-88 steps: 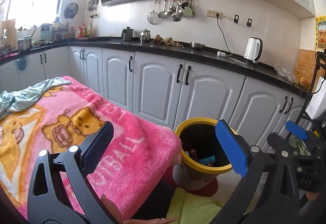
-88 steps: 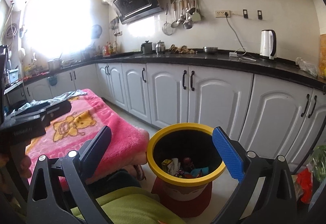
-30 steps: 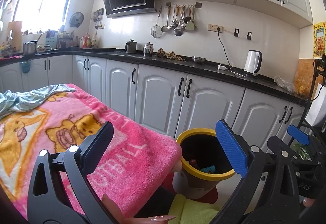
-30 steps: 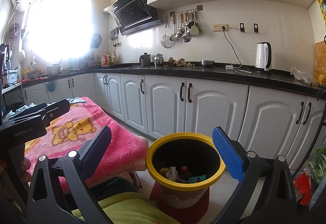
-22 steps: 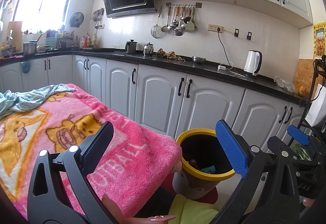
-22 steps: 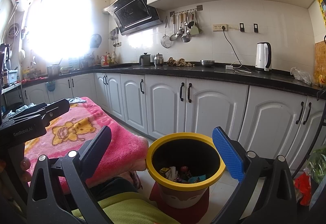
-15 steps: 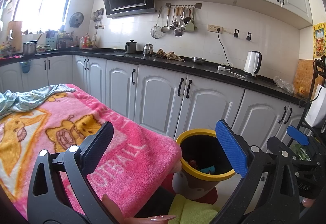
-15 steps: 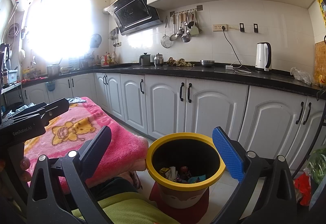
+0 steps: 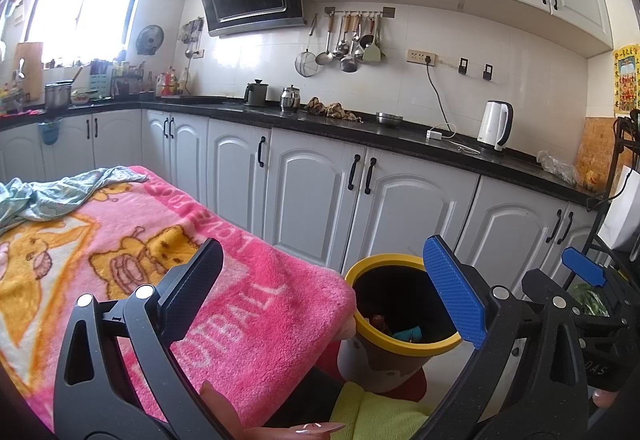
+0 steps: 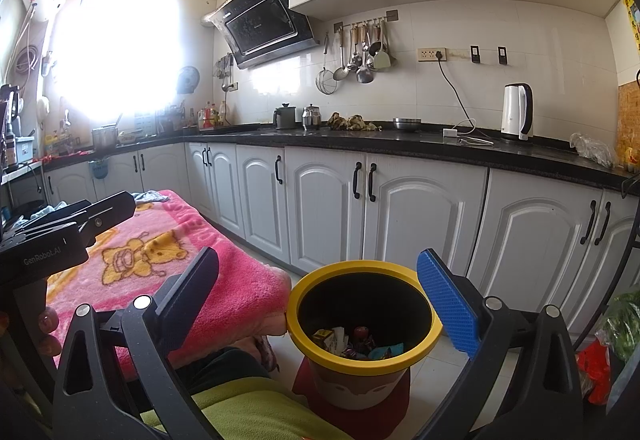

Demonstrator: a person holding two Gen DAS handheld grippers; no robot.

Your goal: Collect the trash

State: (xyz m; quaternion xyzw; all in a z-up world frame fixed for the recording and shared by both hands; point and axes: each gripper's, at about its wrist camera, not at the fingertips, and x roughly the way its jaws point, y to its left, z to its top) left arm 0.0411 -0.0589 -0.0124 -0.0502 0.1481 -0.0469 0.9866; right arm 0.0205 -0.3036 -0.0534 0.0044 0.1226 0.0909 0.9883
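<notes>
The left gripper point(image 9: 322, 290) is hanging in the air above the edge of a pink blanket point(image 9: 120, 240), and its two fingers are standing wide apart with nothing between them. The right gripper point(image 10: 318, 298) is also spread wide and is holding nothing; it is pointing over the trash bin point(image 10: 362, 358), which is standing on the floor just beside the corner of the blanket. The bin has a yellow rim and a dark inside, and it is sitting on a red base. The trash point(image 10: 352, 344) is lying at the bottom of the bin (some wrappers, one blue piece and something red, too small to tell exactly). In the left wrist view the same bin point(image 9: 404, 348) is showing between the fingers, with the right gripper near it at the right edge. A light green cloth point(image 9: 44, 194) is lying crumpled on the far end of the blanket. Behind, white cabinets point(image 10: 328, 208) are running under a black counter point(image 10: 400, 144), where a white kettle point(image 10: 517, 111) is standing.
</notes>
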